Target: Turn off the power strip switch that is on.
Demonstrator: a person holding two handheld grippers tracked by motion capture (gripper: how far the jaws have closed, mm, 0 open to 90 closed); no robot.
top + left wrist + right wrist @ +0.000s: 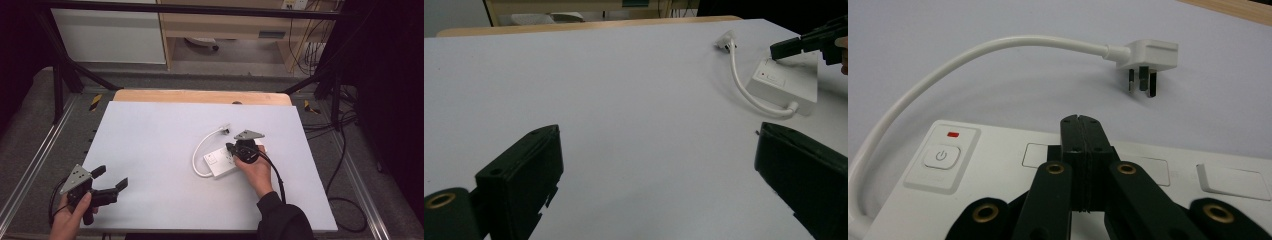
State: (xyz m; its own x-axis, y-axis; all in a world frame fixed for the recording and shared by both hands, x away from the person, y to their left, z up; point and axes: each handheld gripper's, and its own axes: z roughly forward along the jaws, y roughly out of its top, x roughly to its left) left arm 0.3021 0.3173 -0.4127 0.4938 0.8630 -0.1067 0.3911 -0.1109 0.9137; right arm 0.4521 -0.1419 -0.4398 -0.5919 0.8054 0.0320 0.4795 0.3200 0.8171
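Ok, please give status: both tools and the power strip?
Left tool open, idle at table edge. Right tool shut, tip over power strip. Plug lying loose. Nothing in the way.

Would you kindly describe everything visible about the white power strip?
The white power strip looks like glossy plastic and lies flat on the pale table, right of centre. At one end are a power button and a small red mark; covered sockets run along its top. Its white cable curves to a three-pin plug lying on the table. The right tool, shut, hovers over or touches its top.
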